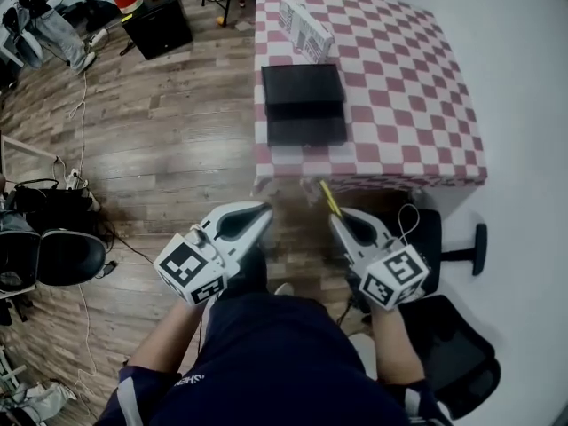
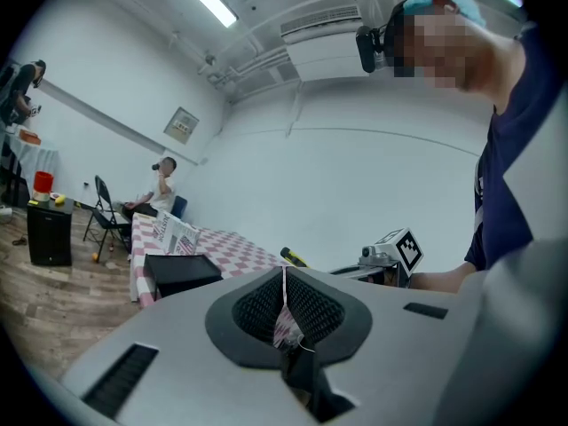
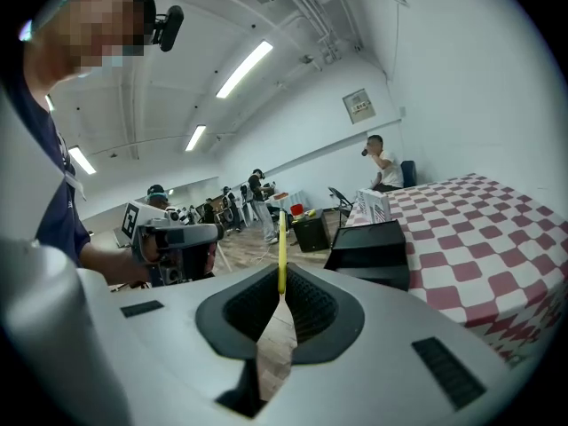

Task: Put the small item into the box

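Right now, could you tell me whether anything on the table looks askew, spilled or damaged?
Nothing stands out. The black box sits flat on the checked tablecloth, with nothing spilled around it. Only the printed carton beyond it lies at a slight angle. The right gripper is shut on a yellow item.

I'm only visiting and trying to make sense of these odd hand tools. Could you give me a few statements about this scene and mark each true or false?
1. The right gripper is clamped on a thin yellow item. True.
2. The black box stands on the floor. False: it sits on the checkered table.
3. The yellow item lies inside the black box. False: it is in the right gripper's jaws, short of the table's edge.
4. The left gripper has its jaws together with nothing held between them. True.
5. A white printed carton lies on the table beyond the black box. True.
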